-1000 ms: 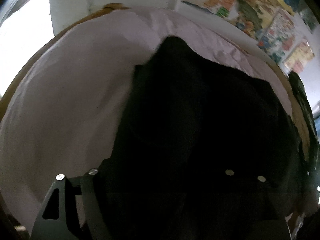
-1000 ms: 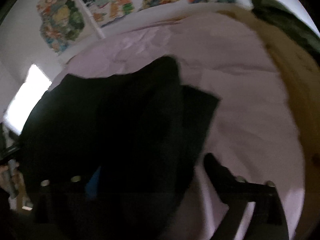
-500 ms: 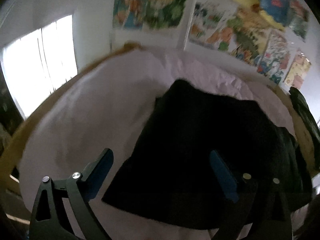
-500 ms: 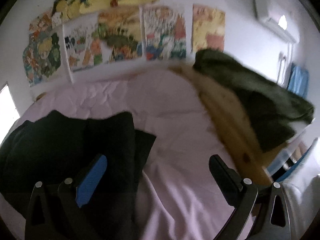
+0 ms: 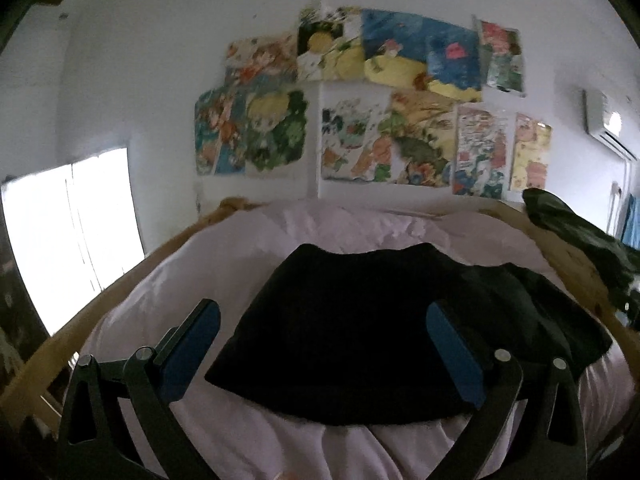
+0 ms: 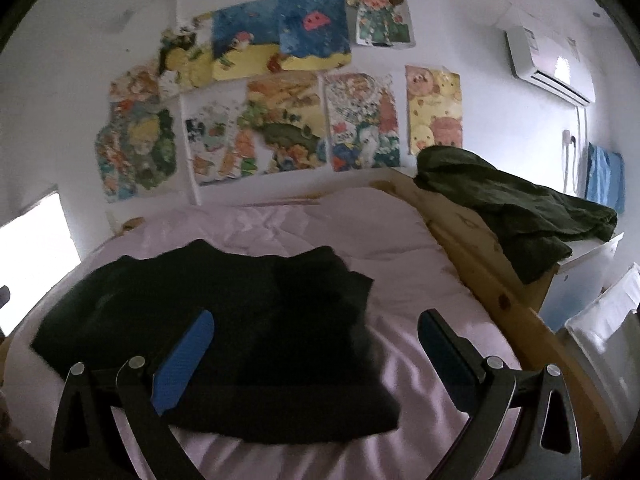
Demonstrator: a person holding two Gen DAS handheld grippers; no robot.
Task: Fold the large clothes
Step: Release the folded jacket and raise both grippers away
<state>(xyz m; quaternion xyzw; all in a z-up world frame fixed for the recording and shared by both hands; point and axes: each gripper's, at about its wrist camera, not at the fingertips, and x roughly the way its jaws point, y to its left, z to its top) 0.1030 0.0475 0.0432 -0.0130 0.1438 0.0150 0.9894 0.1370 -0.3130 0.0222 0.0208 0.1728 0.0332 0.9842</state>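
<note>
I hold both tools above the near edge of the bed, and neither one grips anything: my left gripper (image 5: 322, 334) has its jaws spread wide with only air between the blue pads (image 5: 192, 354), and my right gripper (image 6: 314, 344) is spread just as wide. The black garment (image 5: 360, 328) lies flat on the pale pink sheet (image 5: 224, 248), doubled into a rough rectangle with a thick near edge facing me. Its right part looks less tidy, with a layer sticking out toward the wooden bed rail (image 6: 500, 292), so I judge the fold is mostly made but may want squaring up. I keep the fingers off the cloth, probably so the stack can settle and I can see its outline. A dark green garment (image 6: 516, 208) is draped over the rail at my right, well apart from the black one; it may be next.
</note>
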